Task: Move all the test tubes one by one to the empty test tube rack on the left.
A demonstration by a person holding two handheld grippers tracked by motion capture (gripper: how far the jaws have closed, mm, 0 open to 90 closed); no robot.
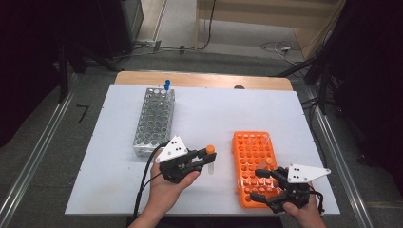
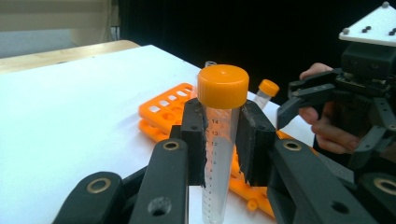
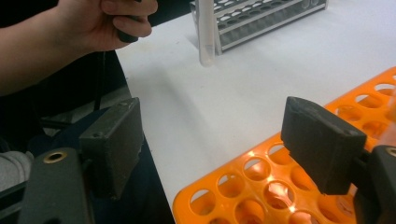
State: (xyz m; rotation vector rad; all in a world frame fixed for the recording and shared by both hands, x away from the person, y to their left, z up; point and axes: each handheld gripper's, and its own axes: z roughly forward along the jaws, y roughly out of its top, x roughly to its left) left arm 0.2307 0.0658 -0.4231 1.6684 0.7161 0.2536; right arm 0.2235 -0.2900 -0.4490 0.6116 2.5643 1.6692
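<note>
A: Lower right of the frame, the right claw (image 1: 263,185) is hanging spread and empty over the orange rack (image 1: 247,142).

B: Mid-frame, the left claw (image 1: 205,158) is pinching the orange-capped tube (image 1: 210,151), carrying it towards the grey rack (image 1: 154,118), where one blue-capped tube (image 1: 167,85) is standing; most transfers are remaining.

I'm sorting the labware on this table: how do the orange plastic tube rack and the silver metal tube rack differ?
The orange plastic tube rack lies near the person, under the open right gripper; the silver metal tube rack stands farther back on the left. The orange rack holds an orange-capped tube; the silver rack holds a blue-capped tube at its far end. Both are long grids of round holes, mostly unfilled.
</note>
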